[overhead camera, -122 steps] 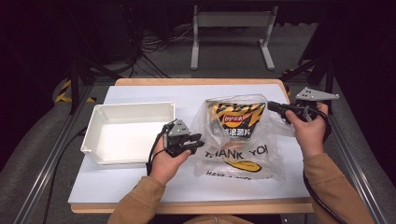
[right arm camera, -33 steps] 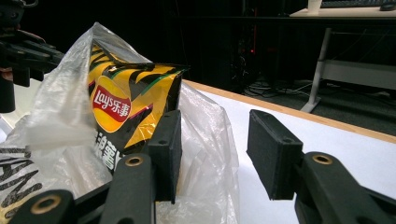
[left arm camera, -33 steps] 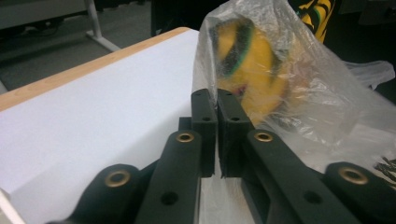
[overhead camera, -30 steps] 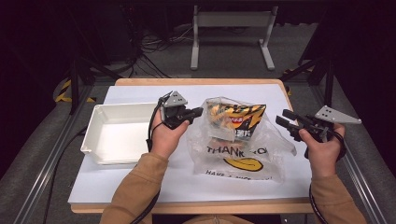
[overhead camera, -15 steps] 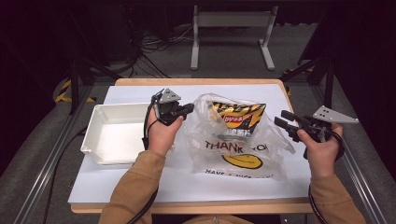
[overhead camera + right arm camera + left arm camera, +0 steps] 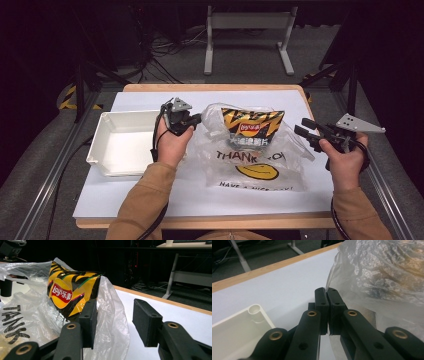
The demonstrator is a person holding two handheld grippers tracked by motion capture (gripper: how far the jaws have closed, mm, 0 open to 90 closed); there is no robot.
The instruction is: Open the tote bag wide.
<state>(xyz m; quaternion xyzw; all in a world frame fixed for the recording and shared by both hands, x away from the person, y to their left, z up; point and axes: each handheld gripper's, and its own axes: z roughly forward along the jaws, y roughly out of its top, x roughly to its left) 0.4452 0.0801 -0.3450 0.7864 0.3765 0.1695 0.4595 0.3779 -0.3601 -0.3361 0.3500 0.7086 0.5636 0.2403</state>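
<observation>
A clear plastic bag printed "THANK YOU" with a yellow smiley lies on the white table cover. Its far end is raised around a yellow-and-black Lay's chip packet. My left gripper is at the bag's far left edge. In the left gripper view its jaws are shut with the thin film of the bag pinched between them. My right gripper stands open to the right of the bag. In the right gripper view nothing is between its jaws, and the packet stands tilted behind the bag's film.
A white, empty rectangular tray sits left of my left hand, its corner close beside the left jaws. The table's wooden far edge runs behind, with metal frames and cables on the floor beyond.
My left gripper has drawn the bag's edge slightly left and away, stretching the bag's mouth wider around the packet. Earlier, the right gripper left the bag's right corner and moved right; it has held still since.
</observation>
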